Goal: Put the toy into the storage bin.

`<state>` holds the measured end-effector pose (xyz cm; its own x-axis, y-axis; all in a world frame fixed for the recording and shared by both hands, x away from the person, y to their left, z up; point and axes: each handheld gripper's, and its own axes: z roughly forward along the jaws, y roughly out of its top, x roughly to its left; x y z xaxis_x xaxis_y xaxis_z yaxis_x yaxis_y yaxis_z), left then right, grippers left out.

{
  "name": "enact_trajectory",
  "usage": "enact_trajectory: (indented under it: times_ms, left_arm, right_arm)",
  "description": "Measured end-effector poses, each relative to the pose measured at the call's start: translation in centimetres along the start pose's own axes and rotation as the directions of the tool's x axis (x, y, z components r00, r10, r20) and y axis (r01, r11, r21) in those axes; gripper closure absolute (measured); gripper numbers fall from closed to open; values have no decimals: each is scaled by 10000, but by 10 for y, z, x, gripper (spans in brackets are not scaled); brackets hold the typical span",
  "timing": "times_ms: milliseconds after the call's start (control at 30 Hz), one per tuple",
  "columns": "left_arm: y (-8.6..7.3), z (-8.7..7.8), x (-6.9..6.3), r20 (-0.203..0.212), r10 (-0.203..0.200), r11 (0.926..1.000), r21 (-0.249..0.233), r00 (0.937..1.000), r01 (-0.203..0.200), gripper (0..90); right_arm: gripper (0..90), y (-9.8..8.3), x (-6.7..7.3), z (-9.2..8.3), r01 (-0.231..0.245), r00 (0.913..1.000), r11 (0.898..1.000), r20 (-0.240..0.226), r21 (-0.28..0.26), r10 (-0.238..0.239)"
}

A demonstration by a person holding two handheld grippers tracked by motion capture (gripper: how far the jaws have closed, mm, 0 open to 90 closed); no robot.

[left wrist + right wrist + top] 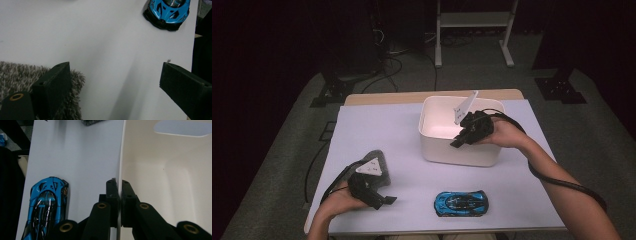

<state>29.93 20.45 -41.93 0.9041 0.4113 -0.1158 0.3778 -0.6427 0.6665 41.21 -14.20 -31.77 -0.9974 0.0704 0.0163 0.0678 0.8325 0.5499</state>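
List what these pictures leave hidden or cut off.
- Fuzzy grey mat: in the high view, mostly covered by the left gripper and its plate.
- Blue toy car: its top is cut by the left gripper view's upper edge.
- White bin: its floor near the right gripper is hidden by that gripper.

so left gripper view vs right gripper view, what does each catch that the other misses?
Left gripper view alone: the shaggy grey fabric pad under one of the left gripper's wide-open black jaws.

Right gripper view alone: the white plastic bin, seen from inside, with the right gripper shut on the bin's thin wall, one jaw inside and one outside.

Shared: the glossy blue toy sports car and the white tabletop it sits on.
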Motion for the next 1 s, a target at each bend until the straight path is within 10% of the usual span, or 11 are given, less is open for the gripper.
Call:
enact_trajectory:
  times_ms: [1000]
  left_arm:
    - [-1, 2, 0, 111, -26, 10000, 31, 9999, 26, 97]
  right_arm:
    - [857, 14, 37, 11, 1079, 9923, 9940, -627, 186, -1066]
